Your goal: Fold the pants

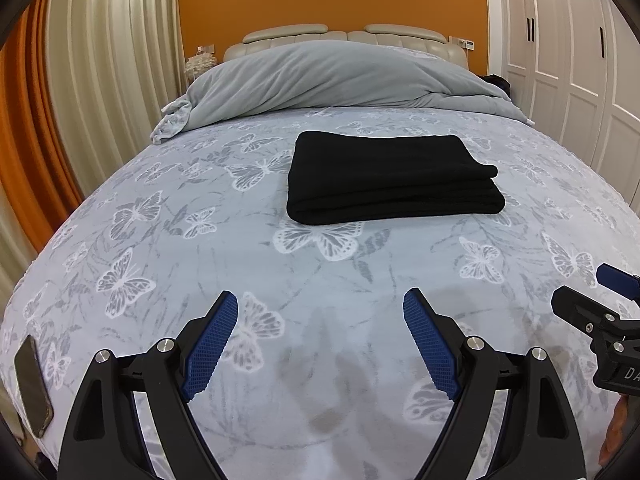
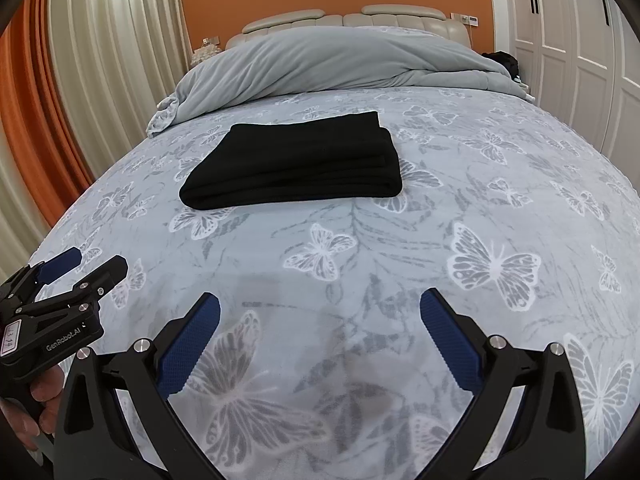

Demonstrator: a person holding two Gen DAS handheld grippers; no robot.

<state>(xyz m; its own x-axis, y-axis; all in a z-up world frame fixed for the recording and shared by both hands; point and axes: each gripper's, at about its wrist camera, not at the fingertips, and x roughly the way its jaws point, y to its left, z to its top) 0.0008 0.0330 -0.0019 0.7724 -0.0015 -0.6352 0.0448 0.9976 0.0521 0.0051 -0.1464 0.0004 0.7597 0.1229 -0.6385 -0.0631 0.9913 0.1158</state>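
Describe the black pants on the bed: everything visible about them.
The black pants are folded into a compact, roughly rectangular bundle of several stacked layers, with the layer edges showing at its right end. The fabric looks soft, matte and plain, with no visible print, buttons or pockets. The bundle lies flat on the butterfly-print bedspread, in front of the bunched grey duvet and apart from it. Nothing else touches it; both grippers are held short of it, nearer the camera, jaws open and empty.
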